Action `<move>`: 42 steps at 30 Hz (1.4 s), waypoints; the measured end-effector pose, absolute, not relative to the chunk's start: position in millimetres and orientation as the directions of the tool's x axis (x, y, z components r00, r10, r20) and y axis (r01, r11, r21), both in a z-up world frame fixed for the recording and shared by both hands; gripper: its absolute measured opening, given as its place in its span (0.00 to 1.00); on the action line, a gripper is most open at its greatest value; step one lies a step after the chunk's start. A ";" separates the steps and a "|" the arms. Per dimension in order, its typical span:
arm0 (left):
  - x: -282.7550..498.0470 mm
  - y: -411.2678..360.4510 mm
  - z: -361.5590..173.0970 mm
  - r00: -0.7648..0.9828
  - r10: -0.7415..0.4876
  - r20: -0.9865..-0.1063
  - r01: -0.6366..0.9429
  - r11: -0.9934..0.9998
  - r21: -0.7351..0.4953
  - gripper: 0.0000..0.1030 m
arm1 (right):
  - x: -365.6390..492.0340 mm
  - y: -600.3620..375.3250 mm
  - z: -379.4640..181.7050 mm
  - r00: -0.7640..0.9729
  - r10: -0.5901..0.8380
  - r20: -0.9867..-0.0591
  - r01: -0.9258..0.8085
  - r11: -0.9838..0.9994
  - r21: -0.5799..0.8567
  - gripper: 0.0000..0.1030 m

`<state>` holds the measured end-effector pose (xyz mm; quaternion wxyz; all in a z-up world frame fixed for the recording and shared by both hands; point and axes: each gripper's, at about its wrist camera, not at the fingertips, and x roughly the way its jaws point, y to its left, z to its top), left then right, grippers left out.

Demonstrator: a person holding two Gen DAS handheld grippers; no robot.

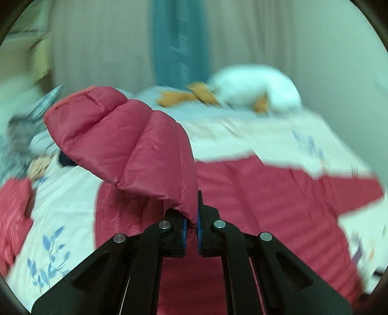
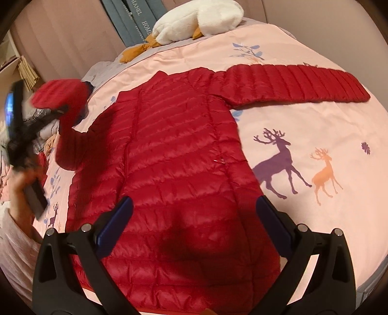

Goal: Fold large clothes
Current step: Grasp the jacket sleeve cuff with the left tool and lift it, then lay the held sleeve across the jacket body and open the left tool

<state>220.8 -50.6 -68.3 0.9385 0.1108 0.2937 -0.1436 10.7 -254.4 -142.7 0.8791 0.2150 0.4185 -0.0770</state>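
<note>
Left tongs pinch the red jacket's sleeve; right tongs gape wide above it; a plush goose lies on the bed.

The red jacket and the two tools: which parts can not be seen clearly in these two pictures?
- Left sleeve cuff: left wrist view, pinched inside the left tool.
- Red jacket hem: right wrist view, covered by the right tool and cut off at the bottom edge.
- Left tool in the right wrist view: motion blur.
- Items beside the bed: left wrist view, blurred.
</note>
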 end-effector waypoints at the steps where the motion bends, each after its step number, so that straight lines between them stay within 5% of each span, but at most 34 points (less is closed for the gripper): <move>1: 216.3 -64.7 -79.0 0.769 -0.202 -0.607 0.359 0.921 0.148 0.06 | 10.1 -257.5 -144.0 0.637 0.050 -0.769 0.316 0.893 0.320 0.98; 4: 214.5 -101.8 -117.8 0.695 -0.182 -0.696 0.414 0.892 0.180 0.09 | 10.5 -268.4 -149.7 0.625 0.072 -0.777 0.328 0.879 0.345 0.98; 8: 209.9 -96.8 -133.0 0.649 -0.237 -0.723 0.432 0.897 0.094 0.61 | 17.5 -281.6 -150.8 0.623 0.104 -0.776 0.331 0.863 0.381 0.98; 10: 198.8 -80.4 -119.6 0.664 -0.288 -0.690 0.431 0.901 0.038 0.75 | 24.9 -285.4 -148.2 0.625 0.115 -0.772 0.327 0.859 0.393 0.98; 20: 215.2 77.8 -135.3 0.576 -0.481 -0.661 0.142 0.855 -0.498 0.76 | 119.8 -283.8 -151.8 0.610 0.273 -0.744 0.260 0.818 0.513 0.98; 22: 225.5 106.3 -152.2 0.544 -0.585 -0.601 0.070 0.746 -0.662 0.76 | 147.2 -283.7 -159.9 0.599 0.303 -0.741 0.261 0.801 0.538 0.98; 27: 245.0 128.0 -179.5 0.541 -0.679 -0.497 -0.031 0.574 -0.818 0.76 | 198.2 -287.2 -173.6 0.609 0.196 -0.768 0.344 0.808 0.479 0.96; 30: 259.3 130.8 -192.3 0.531 -0.738 -0.416 -0.056 0.460 -0.886 0.76 | 216.6 -286.4 -182.2 0.608 0.189 -0.771 0.347 0.810 0.472 0.84; 32: 269.0 130.3 -199.9 0.535 -0.741 -0.406 -0.077 0.436 -0.897 0.76 | 226.3 -278.6 -185.5 0.601 0.191 -0.776 0.320 0.833 0.453 0.51; 35: 282.3 130.8 -212.0 0.551 -0.733 -0.400 -0.123 0.402 -0.907 0.76 | 235.6 -269.2 -190.3 0.580 0.155 -0.800 0.316 0.862 0.396 0.22; 42: 284.8 130.2 -199.3 0.623 -0.624 -0.471 -0.125 0.515 -0.848 0.73 | 233.3 -272.0 -147.7 0.678 0.066 -0.732 0.271 0.903 0.332 0.13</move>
